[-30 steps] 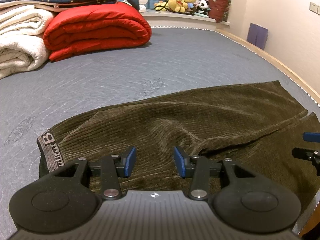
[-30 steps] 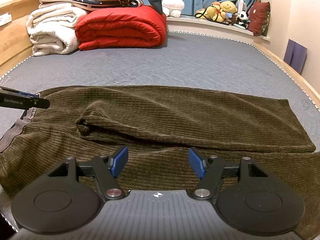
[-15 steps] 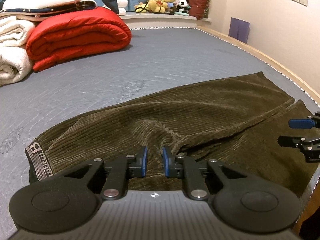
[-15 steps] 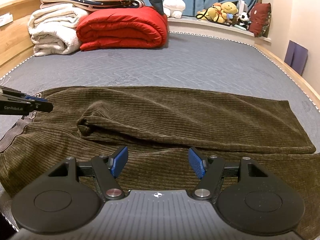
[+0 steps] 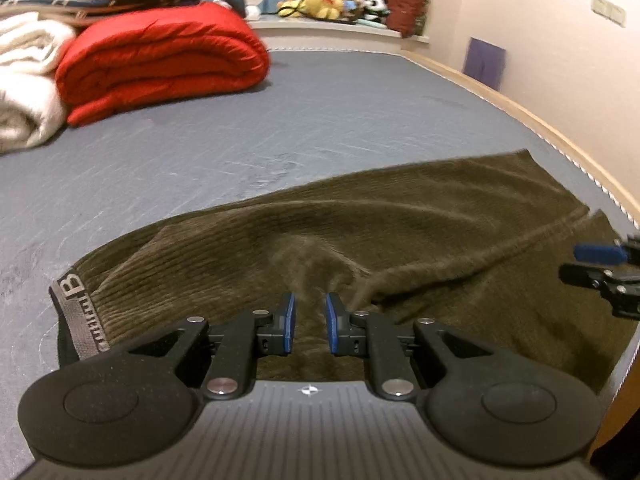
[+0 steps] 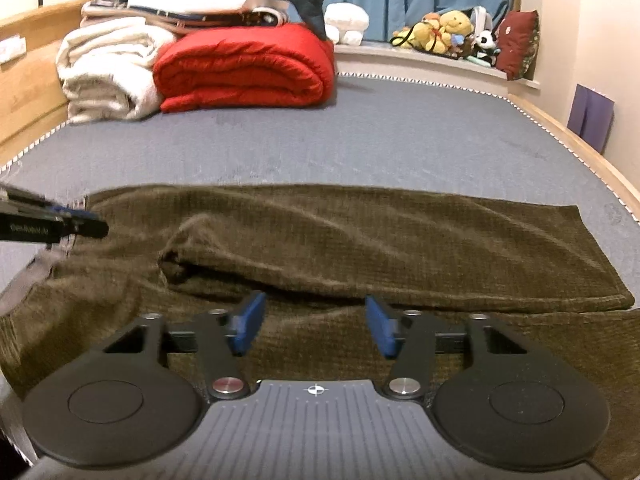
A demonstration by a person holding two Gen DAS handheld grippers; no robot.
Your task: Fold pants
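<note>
Currently step: getting both grippers a pinch on the near edge of the pants (image 6: pixel 360 240), ahead of a fold.
Pants: lying flat across the grey bed (image 6: pixel 360 140), legs running toward 3 o'clock, waistband (image 5: pixel 80 312) at 9 o'clock; far leg is bunching into a ridge near the crotch.
Left gripper (image 5: pixel 308 324): jaws are sitting narrowed with a slim gap, a pucker of fabric rising between the pads; looks like it is pinching the pants, though pad contact is partly hidden.
Right gripper (image 6: pixel 316 326): jaws are closing, gap is wide for now, pads are not pressing; cloth is lying under and between them.
Doing it well: right should be biting deep enough to take the whole edge, not just a few ribs.
Watch: both layers should be coming up together, else the leg is dragging.
Next call: lifting both ends evenly toward 12 o'clock, keeping the edge taut.
Clutter: red quilt (image 6: pixel 244 68) at 11 o'clock, well apart.
</note>
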